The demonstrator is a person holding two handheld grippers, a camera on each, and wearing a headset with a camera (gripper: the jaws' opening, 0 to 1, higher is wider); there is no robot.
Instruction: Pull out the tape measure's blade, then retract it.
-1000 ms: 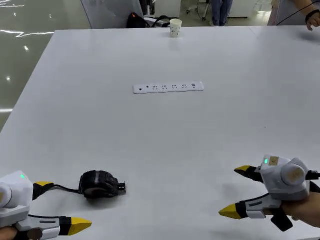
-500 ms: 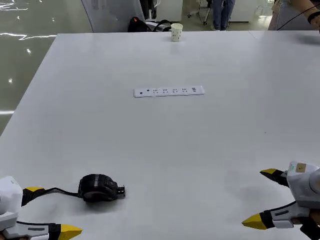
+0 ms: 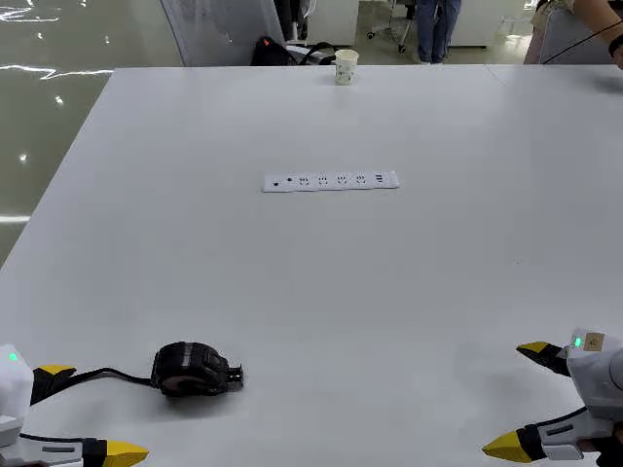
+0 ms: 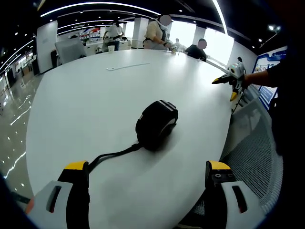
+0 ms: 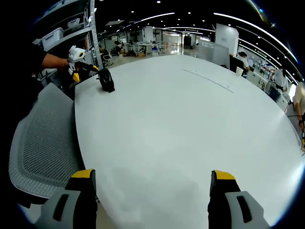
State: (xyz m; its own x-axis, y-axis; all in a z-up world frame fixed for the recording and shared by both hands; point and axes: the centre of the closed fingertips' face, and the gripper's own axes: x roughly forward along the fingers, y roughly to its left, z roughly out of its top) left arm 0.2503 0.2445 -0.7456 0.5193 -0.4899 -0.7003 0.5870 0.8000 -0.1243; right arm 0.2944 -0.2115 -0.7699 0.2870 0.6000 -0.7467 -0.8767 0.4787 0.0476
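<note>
A black tape measure (image 3: 193,368) lies on the white table (image 3: 321,272) near its front left, with a black strap (image 3: 112,374) trailing left. My left gripper (image 3: 83,413) stands open at the bottom left corner, just left of the tape measure, the strap's end near its far tip. In the left gripper view the tape measure (image 4: 156,123) lies ahead of the open left gripper (image 4: 145,169), beyond its tips. My right gripper (image 3: 526,399) is open at the bottom right, holding nothing. In the right gripper view the tape measure (image 5: 105,80) is far off, beyond the right gripper (image 5: 150,179).
A white power strip (image 3: 331,181) lies in the table's middle. A paper cup (image 3: 346,66) stands at the far edge. People stand beyond the table. A grey mesh chair (image 5: 40,143) sits at the near table edge.
Both grippers have drawn back toward the table's near edge and lower in the picture. The tape measure has stayed in place with its blade in.
</note>
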